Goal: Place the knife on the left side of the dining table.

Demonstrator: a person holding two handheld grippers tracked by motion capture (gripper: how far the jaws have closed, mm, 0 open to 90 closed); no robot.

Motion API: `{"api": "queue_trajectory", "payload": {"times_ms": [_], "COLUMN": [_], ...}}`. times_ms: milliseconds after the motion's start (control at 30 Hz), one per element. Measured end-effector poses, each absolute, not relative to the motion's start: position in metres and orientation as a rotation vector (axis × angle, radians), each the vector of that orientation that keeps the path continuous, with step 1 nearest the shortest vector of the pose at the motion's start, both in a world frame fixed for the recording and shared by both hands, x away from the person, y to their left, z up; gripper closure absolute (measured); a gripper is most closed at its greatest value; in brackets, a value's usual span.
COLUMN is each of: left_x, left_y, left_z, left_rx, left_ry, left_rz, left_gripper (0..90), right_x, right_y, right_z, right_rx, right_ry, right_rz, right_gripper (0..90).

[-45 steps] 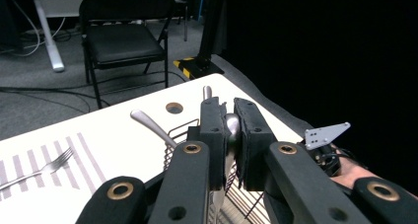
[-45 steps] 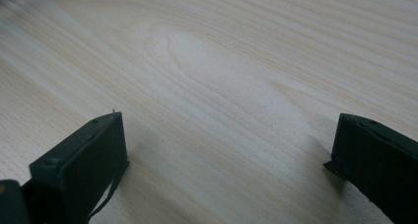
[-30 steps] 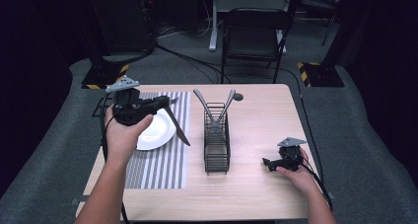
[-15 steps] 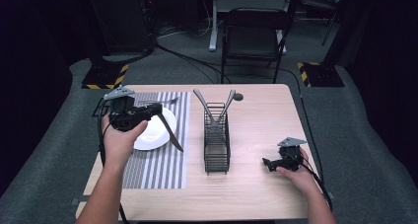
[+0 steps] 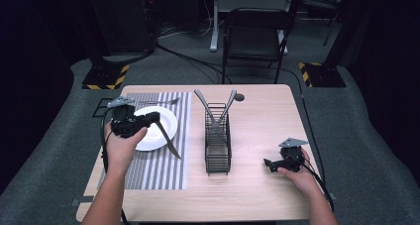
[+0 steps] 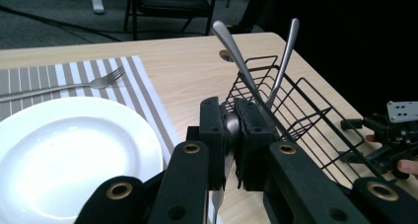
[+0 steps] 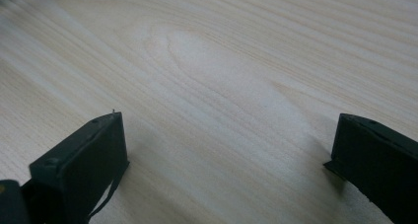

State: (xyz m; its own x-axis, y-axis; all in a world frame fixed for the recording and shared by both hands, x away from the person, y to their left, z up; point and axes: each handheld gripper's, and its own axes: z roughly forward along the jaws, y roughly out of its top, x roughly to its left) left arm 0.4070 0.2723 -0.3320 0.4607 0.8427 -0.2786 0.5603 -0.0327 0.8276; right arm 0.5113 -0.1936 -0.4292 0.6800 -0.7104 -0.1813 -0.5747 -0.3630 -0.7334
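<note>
Dark recording studio, floor cables (image 5: 188, 61), hazard-taped stand bases (image 5: 104, 77), folding chair (image 5: 255, 34)

Both grippers, left gripper (image 5: 157, 117) and right gripper (image 5: 268, 162), are showing black bodies, grey three-cornered top plates and trailing black cables; brass-ringed screw holes are dotting the left's arms.

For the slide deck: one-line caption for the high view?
Left hand-held gripper holds a table knife over the white plate beside a black wire caddy; right hand-held gripper rests open.
</note>
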Motion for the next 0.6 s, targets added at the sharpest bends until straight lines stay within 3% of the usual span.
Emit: {"api": "queue_trajectory", "payload": {"times_ms": [600], "left_x": [0.408], "left_y": [0.284], "left_z": [-0.354], "left_rx": [1.665], "left_ry": [1.273], "left_rz": [0.338], "left_gripper": [83.4], "right_x": [0.511], "right_y": [-0.194], "right_z": [-0.429], "right_rx": [-2.071], "right_ry": [0.987], "right_rz": [-0.211], "right_gripper": [0.0]}}
